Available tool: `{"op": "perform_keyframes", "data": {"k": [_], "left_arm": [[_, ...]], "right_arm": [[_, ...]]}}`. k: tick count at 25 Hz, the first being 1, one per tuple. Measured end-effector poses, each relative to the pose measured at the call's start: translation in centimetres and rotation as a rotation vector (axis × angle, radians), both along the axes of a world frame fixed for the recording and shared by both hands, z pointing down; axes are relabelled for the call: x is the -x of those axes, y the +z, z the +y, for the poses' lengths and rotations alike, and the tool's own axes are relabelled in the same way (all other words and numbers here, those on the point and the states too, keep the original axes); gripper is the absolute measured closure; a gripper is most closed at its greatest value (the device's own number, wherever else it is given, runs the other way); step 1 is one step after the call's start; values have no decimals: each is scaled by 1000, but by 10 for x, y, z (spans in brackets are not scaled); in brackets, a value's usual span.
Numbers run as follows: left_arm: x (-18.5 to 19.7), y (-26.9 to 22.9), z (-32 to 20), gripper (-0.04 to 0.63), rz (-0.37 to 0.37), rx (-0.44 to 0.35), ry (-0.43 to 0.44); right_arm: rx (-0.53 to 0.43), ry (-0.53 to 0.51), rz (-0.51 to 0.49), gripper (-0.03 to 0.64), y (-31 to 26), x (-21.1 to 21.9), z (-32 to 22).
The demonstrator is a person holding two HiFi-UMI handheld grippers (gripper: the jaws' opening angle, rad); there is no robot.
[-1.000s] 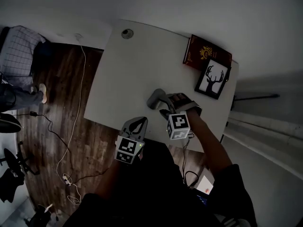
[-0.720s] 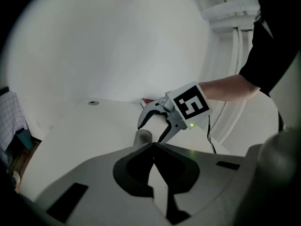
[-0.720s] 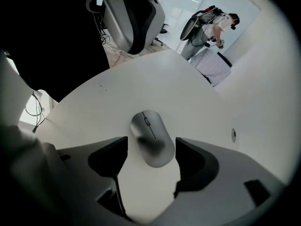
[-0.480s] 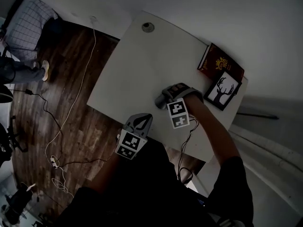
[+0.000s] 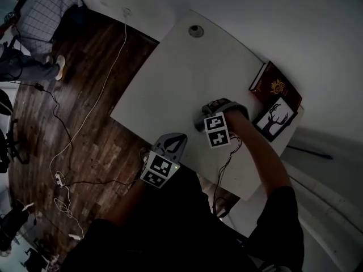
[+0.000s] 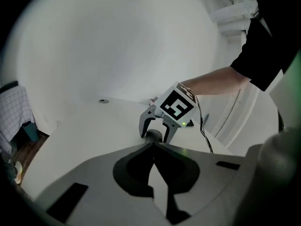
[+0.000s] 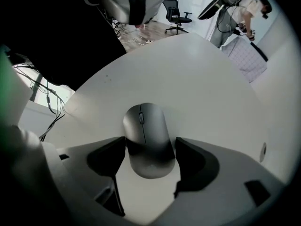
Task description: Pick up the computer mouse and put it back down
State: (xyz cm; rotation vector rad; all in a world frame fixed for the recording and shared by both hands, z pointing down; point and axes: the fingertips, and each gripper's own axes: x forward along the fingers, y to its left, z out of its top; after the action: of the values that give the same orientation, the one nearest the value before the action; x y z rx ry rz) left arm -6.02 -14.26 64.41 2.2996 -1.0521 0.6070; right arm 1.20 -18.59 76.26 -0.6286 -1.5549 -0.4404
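A dark grey computer mouse (image 7: pixel 148 140) lies flat on the white table (image 5: pixel 170 78). My right gripper (image 7: pixel 150 150) points straight down over it, open, with one jaw on each side of the mouse's rear half. In the head view the right gripper (image 5: pixel 218 109) covers the mouse. The left gripper view shows the mouse (image 6: pixel 153 135) as a dark lump between the right gripper's fingers (image 6: pixel 145 125). My left gripper (image 6: pixel 153 146) is shut and empty, hovering at the table's near edge (image 5: pixel 177 139).
A dark red book (image 5: pixel 278 86) and a framed deer picture (image 5: pixel 276 118) lie at the table's right end. A round cable grommet (image 5: pixel 196 31) sits at the far corner. Cables (image 5: pixel 62 180) trail over the wooden floor, and a person (image 5: pixel 39 16) stands at the left.
My right gripper has come down over the mouse and turned to point straight down. The left gripper has stayed where it was, and the head camera has shifted.
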Motion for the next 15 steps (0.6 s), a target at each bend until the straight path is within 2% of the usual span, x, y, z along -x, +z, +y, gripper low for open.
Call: {"op": "perform_keyframes", "data": {"k": [3, 11, 15], "left_arm": [[4, -1, 0, 594, 6, 4, -3], [8, -8, -5, 594, 14, -11, 16], [11, -8, -3, 594, 17, -11, 22]], "right_arm": [[18, 26, -21, 286, -4, 5, -2], [-17, 132, -25, 317, -7, -3, 7], [-31, 248, -90, 318, -16, -3, 9]]}}
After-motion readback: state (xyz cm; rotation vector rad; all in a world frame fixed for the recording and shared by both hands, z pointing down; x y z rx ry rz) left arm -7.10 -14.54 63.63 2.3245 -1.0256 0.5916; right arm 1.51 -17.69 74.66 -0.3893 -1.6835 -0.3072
